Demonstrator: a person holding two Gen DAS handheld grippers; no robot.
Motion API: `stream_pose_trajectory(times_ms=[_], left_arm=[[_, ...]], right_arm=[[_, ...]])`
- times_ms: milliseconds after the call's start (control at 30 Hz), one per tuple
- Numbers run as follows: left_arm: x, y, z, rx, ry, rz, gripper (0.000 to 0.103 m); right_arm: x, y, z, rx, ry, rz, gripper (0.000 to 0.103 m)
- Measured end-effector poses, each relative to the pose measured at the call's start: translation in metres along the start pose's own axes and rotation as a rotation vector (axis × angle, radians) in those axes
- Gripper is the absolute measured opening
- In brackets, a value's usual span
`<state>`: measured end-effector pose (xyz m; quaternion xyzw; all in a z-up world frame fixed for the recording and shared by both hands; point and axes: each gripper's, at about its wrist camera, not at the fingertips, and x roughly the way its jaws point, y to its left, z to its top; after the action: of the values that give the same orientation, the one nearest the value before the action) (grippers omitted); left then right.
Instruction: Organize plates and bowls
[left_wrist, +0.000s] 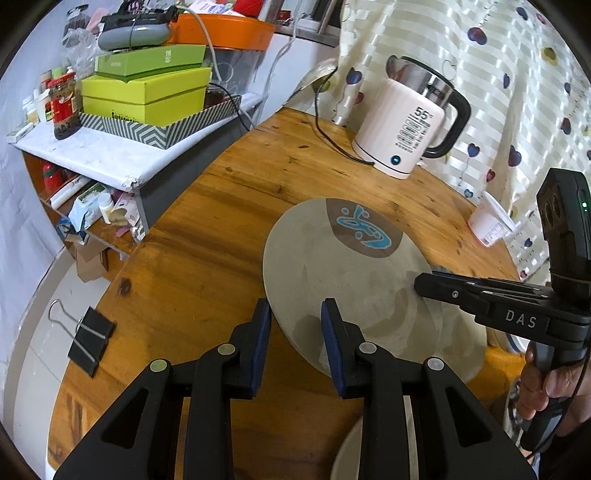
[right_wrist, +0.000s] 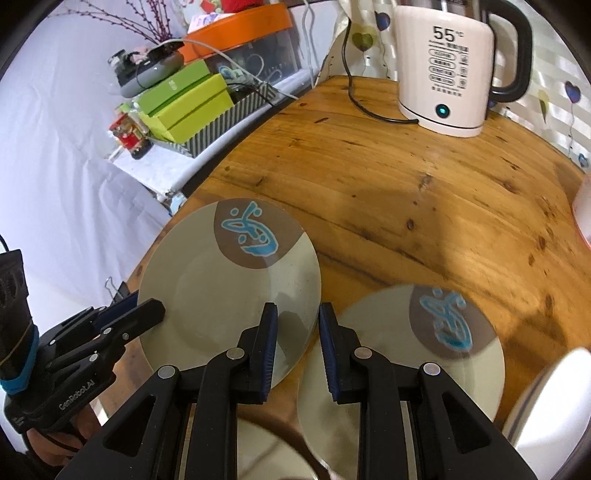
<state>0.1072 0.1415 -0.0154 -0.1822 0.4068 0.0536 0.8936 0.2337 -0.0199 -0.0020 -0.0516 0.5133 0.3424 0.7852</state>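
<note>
A round wooden worktop (left_wrist: 221, 206) stands against a curtain (left_wrist: 517, 92) printed with hearts. A white electric kettle (left_wrist: 402, 122) sits at its far side, and a black binder clip (left_wrist: 90, 339) lies near its left edge. Beside the worktop, a shelf (left_wrist: 92, 151) carries stacked green boxes (left_wrist: 147, 92).

Both tools grip one pale plate (right_wrist: 221, 288) with a brown patch and a blue motif, held tilted above the wood. The left gripper (left_wrist: 293, 314) has its fingers (left_wrist: 334, 332) only a little apart, and they pinch the plate's near left rim. In the right wrist view, one of those fingers lies on the plate's upper face and the blue-padded one sits beneath it. The right gripper (right_wrist: 297, 312) is likewise narrowly parted and clamps the opposite rim, with one pad over the plate's face and the other past its edge.

A second plate (right_wrist: 406, 369) of the same pattern lies flat on the worktop just to the right, partly under the held plate's edge. A person's hand (left_wrist: 543, 384) wraps the right tool's handle.
</note>
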Motion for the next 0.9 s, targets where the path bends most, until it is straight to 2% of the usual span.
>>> stream_pose_trajectory(times_ms=[567,900], left_arm=[[-0.034,-0.032,-0.049,0.072,0.027,-0.02,0.029],[-0.043,-0.041,-0.076,0.095,0.056,-0.026,0.029]], right_arm=[[-0.053,0.003,-0.075,0.058,-0.026,-0.035,0.022],[-0.06,0.001,-0.115,0.101,-0.006,-0.04,0.022]])
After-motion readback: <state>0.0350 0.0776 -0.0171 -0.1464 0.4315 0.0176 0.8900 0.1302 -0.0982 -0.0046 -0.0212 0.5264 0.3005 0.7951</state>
